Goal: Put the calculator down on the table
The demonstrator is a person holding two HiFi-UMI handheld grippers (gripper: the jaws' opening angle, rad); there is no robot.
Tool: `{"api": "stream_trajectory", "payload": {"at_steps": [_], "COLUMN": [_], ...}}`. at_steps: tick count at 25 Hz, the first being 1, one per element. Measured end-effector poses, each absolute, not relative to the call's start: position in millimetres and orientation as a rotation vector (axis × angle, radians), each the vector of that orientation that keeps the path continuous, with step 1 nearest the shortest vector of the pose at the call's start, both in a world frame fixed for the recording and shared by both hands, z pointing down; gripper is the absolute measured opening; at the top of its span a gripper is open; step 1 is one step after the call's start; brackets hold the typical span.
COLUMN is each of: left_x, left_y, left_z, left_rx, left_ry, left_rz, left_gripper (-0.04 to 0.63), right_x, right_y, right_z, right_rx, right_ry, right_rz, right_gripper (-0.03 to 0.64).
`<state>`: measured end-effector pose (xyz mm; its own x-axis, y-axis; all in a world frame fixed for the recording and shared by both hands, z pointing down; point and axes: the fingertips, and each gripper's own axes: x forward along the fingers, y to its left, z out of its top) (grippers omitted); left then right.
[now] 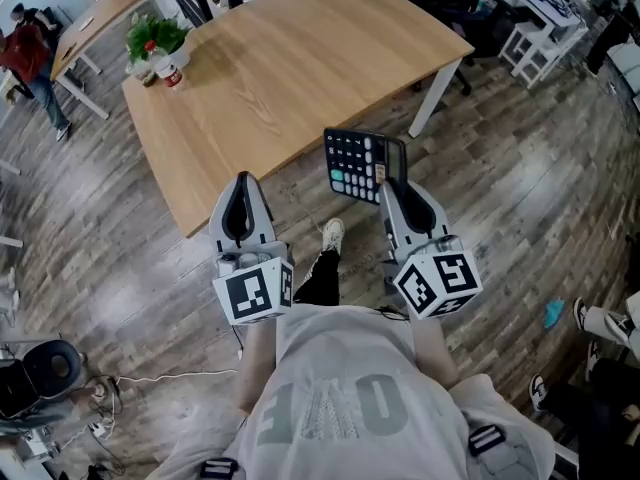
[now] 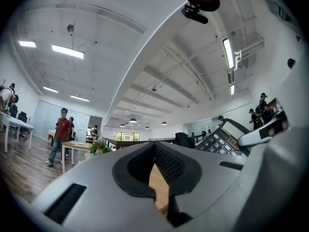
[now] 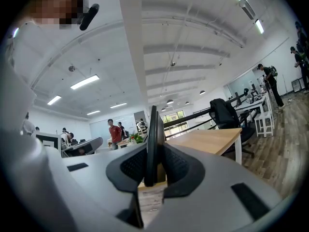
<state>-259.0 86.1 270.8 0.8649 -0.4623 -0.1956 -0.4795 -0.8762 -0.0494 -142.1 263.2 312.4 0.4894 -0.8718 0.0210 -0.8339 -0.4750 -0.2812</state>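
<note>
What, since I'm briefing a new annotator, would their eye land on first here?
The black calculator stands out, clamped on edge in the right gripper above the floor, just short of the near edge of the wooden table. The left gripper beside it holds nothing, and a small potted plant sits at the table's far left corner.

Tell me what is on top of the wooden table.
A leafy plant and a red-labelled container at one corner; leaves hide what lies beneath. The calculator isn't on it.
</note>
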Motion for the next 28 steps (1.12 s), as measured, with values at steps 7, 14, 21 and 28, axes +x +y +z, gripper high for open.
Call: {"api": "stream_trajectory", "payload": {"at_steps": [7, 14, 21, 28], "left_x": [-170, -58, 15, 33], "left_y": [29, -42, -82, -105], "left_z": [253, 216, 206, 217], "left_rx": [-2.943, -2.893, -2.917, -2.950], "left_ry": [0.715, 0.670, 0.687, 0.765], "left_rz": [0.266, 0.296, 0.354, 0.319], "left_gripper": [0.009, 0.009, 0.009, 0.009], "right_x": [-55, 48, 128, 158], "right_y": [213, 151, 118, 85], "right_z": [301, 271, 257, 257], "right_rx": [-2.509, -2.502, -2.538, -2.513], "right_ry": [1.412, 1.364, 1.373, 1.463], "right_rz": [-0.246, -0.206, -0.196, -0.233], "right_gripper": [0.077, 0.076, 0.076, 0.077]}}
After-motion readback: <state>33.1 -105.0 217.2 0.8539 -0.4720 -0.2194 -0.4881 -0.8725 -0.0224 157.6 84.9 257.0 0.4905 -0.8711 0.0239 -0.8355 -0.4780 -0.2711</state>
